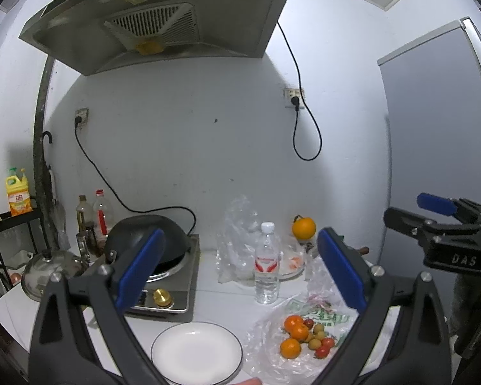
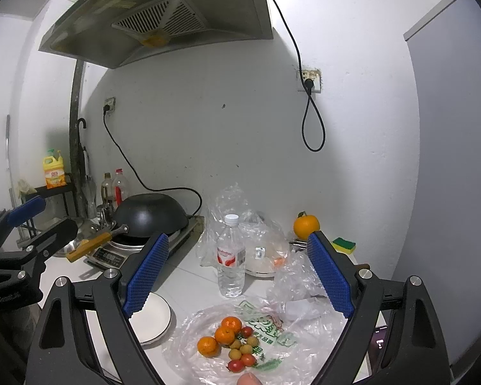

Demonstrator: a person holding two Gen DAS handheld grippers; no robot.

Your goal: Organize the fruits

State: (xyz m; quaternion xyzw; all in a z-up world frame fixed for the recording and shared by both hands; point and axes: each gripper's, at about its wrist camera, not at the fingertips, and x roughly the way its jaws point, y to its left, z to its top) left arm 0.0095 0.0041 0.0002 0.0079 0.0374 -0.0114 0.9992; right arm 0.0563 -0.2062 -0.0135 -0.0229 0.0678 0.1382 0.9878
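Both the left gripper [image 1: 240, 269] and right gripper [image 2: 237, 269] wide open, empty, above fruits [image 2: 229, 343] on plastic bag [image 2: 272, 346] beside white plate [image 1: 195, 353].

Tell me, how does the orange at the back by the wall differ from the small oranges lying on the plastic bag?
The back orange is clearly bigger than the small oranges. It stands alone and raised, with a stem on top; the small ones, three together, lie low on the plastic bag among little red and yellowish fruits. All are round and bright orange.

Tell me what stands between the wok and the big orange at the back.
A water bottle and crumpled clear plastic bag, shown in both wrist views, between wok and orange.
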